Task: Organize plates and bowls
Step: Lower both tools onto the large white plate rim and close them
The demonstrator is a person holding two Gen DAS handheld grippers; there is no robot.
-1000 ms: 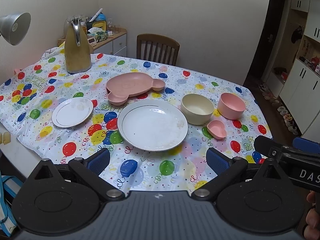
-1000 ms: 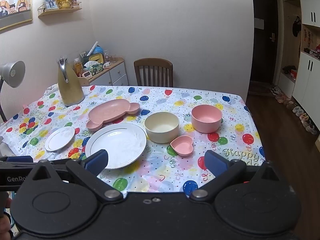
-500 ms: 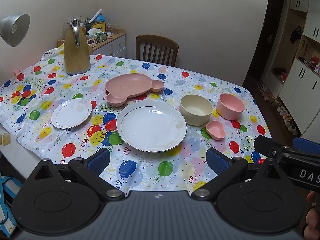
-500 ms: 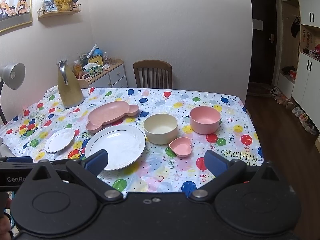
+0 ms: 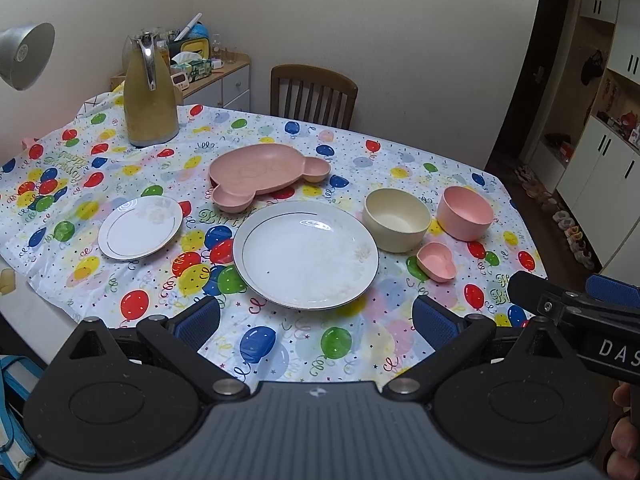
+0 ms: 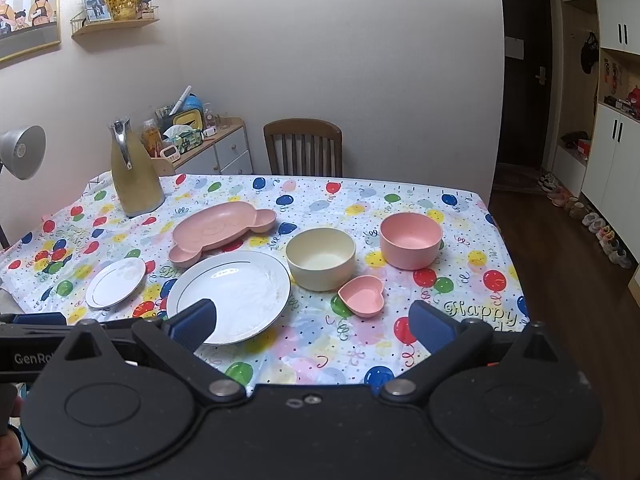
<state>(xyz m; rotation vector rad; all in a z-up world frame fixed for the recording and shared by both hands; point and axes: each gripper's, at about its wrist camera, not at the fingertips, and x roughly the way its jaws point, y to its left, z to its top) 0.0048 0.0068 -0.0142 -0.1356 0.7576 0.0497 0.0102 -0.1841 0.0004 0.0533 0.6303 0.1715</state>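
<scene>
Balloon tablecloth point(image 5: 304, 344) carries everything untouched, so with both tongs, left point(image 5: 316, 316) and right point(image 6: 312, 320), spread empty, I'd nest the small plate point(image 5: 140, 227) onto the big plate point(image 5: 306, 254) beside it first.

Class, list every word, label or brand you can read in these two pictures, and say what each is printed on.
"Happy", whole, with a cut-off word beneath it: tablecloth, near edge.
"Birt", rest hidden by the big plate: tablecloth.
"DAS", cut off by the frame: right gripper body.
"GenRo", cut off: left gripper body.
Gold words near the jug: tilted, too blurred to be sure of.
Tissue box print: too small to read.
</scene>
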